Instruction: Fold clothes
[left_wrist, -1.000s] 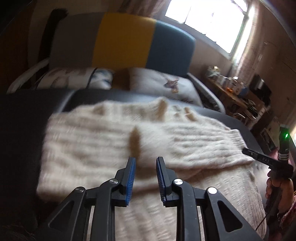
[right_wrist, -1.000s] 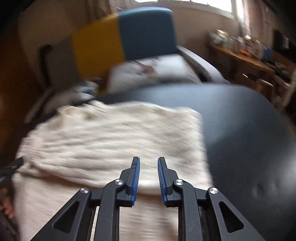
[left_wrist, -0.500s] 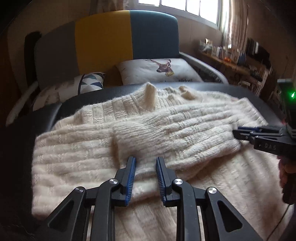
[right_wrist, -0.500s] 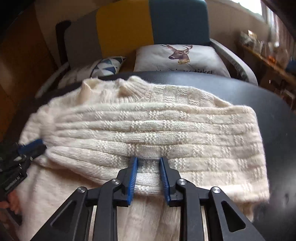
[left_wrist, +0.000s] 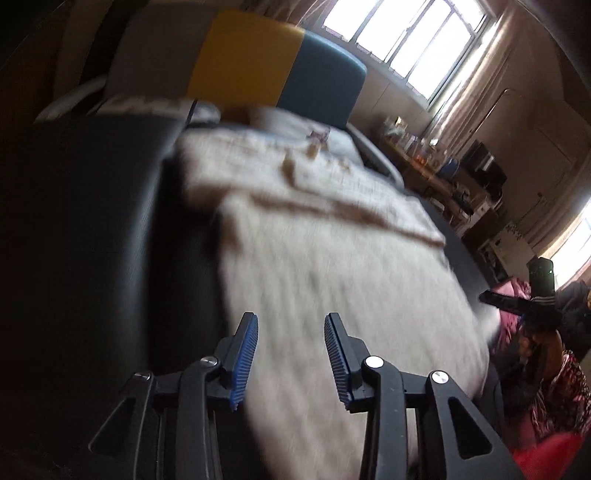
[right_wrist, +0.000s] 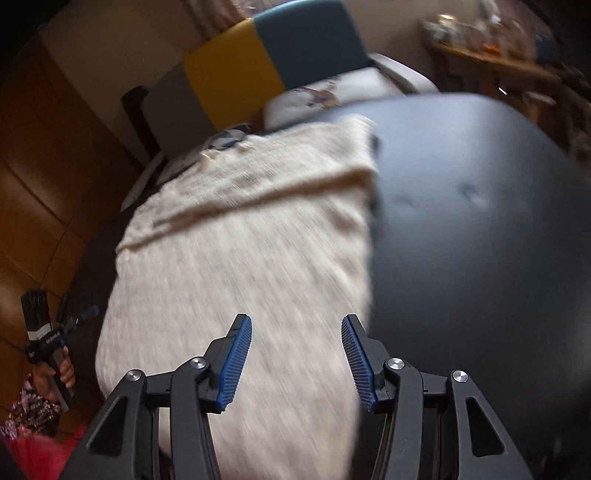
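A cream knitted sweater (left_wrist: 325, 266) lies flat on a black padded table (left_wrist: 92, 240), its sleeves folded across the chest. My left gripper (left_wrist: 291, 321) hovers open over the sweater's near left part, with nothing between its blue pads. In the right wrist view the same sweater (right_wrist: 240, 251) spreads across the table's (right_wrist: 480, 221) left half. My right gripper (right_wrist: 296, 323) stands open above the sweater's near right edge, holding nothing. Each gripper shows at the edge of the other's view, the right gripper (left_wrist: 517, 304) and the left gripper (right_wrist: 74, 319) held in a hand. Both views are motion-blurred.
A grey, yellow and blue sofa (left_wrist: 258, 70) with cushions (right_wrist: 343, 92) stands behind the table. A cluttered wooden side table (left_wrist: 436, 166) sits at the right under a window. Wooden panelling (right_wrist: 44, 166) lines the left. Bare black table top (right_wrist: 498, 277) lies right of the sweater.
Both grippers have pulled back toward the sweater's near hem and opened wider. The left one swung left, the right one swung right. The sweater lies as before.
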